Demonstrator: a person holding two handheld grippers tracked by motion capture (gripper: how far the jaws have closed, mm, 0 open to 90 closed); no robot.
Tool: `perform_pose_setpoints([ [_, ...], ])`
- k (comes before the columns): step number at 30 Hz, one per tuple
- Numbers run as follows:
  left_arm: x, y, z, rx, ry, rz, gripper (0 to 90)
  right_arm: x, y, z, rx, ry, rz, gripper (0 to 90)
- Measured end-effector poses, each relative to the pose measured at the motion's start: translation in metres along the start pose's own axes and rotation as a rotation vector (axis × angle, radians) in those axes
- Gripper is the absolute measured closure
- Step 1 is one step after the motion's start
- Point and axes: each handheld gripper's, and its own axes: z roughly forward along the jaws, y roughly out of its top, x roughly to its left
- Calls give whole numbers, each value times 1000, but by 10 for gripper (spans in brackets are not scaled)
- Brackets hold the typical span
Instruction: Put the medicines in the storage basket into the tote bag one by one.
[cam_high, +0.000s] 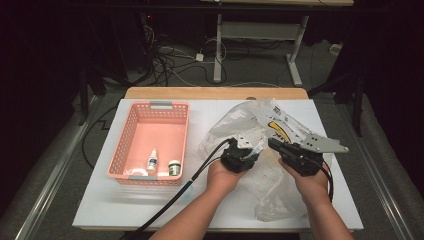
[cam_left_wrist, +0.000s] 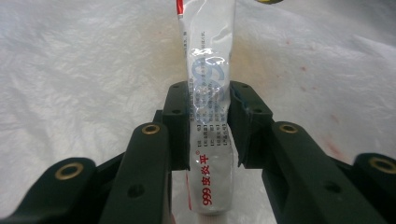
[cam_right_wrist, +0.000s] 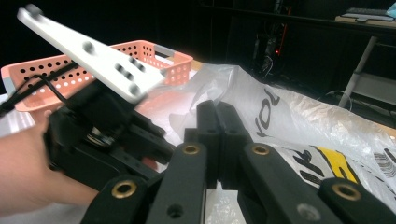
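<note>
Left gripper (cam_left_wrist: 209, 135): jaws pinching a white ointment tube (cam_left_wrist: 208, 116) over the plastic bag (cam_high: 280, 195), so the tube is already picked.
Right gripper (cam_right_wrist: 218, 140): jaws pressed together, pinching the bag's film at its mouth.
Basket (cam_high: 131, 131): pink, well left on the tabletop (cam_high: 100, 210); a dropper bottle (cam_high: 152, 161) and small jar (cam_high: 174, 167) already inside.
Left to do: carry the tube across and release it, I judge.

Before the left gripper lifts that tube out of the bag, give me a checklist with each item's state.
1. Left gripper jaws on the tube: ok, pads at both sides.
2. Tube upright between the jaws: ok.
3. Right gripper pinching the plastic bag: ok, jaws shut on film.
4. Basket has free room: ok, a dropper bottle and a small jar sit at its near end.
5. Tube clear of the bag: cannot tell.
</note>
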Motion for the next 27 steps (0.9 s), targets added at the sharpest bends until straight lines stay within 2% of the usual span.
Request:
perform_pose_setpoints([
  [3, 1, 0, 10, 5, 14, -1, 683, -1, -1, 0, 3, 0, 1, 900],
  [8, 6, 2, 18, -13, 24, -53, 673, -1, -1, 0, 3, 2, 1, 900],
  [10, 9, 3, 15, -20, 15, -72, 553, -1, -1, -1, 5, 3, 7, 900],
  [13, 6, 2, 10, -7, 9, -43, 501, -1, -1, -1, 2, 5, -1, 900],
  [19, 0, -10, -5, -22, -42, -16, 401, -1, -1, -2, 4, 6, 3, 900],
  [22, -4, -17, -13, -19, -59, 15, 355, -1, -2, -2, 6, 4, 6, 900],
  [25, -5, -23, -20, 7, -107, 27, 296, 0, -2, -3, 6, 1, 6, 900],
  [27, -6, -27, -25, 21, -109, 35, 240, 0, -2, -3, 6, 0, 0, 900],
])
